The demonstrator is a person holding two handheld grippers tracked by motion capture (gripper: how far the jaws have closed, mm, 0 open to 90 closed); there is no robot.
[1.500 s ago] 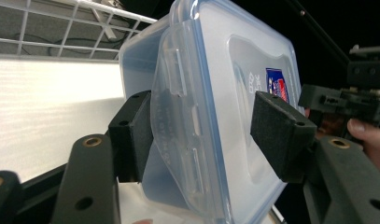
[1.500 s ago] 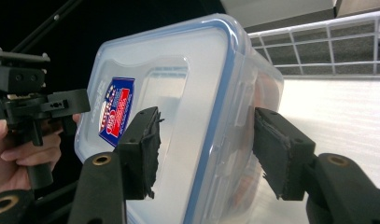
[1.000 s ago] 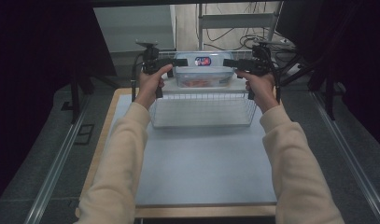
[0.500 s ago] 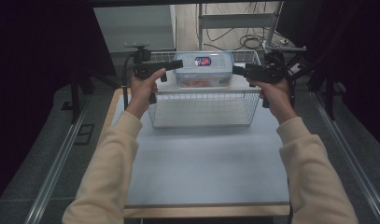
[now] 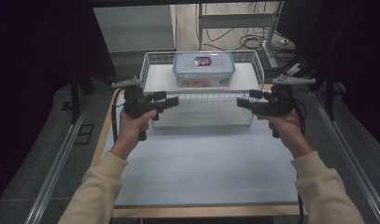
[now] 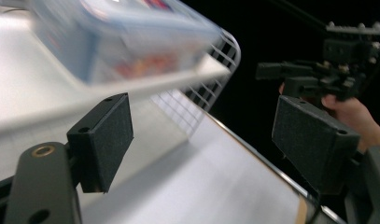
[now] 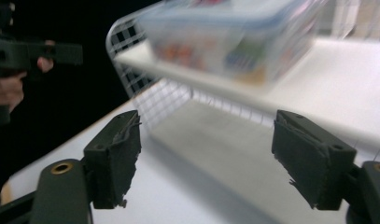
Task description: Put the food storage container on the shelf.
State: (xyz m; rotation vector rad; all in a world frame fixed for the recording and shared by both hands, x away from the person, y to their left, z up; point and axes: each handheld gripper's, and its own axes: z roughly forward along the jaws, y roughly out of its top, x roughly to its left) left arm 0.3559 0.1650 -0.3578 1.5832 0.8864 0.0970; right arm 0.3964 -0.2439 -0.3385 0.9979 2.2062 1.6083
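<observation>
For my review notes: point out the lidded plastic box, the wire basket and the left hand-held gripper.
lidded plastic box (image 5: 204,63), high view, lid top.
wire basket (image 5: 201,96), high view, front rim.
left hand-held gripper (image 5: 172,100), high view, at its jaw tips.

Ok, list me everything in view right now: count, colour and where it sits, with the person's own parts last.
wire basket: one, white, far end of the table, holding a white shelf
food box: one, clear with a blue lid and a red label, on the white shelf in the basket
table: one, pale grey top with a wood edge, centre
cables: several, dark, on the floor beyond the basket
left gripper: one, black, left of the basket's near side, jaws open with nothing between them
right gripper: one, black, right of the basket's near side, jaws just been opening, nothing between them
sleeves: two, cream, bottom corners
</observation>
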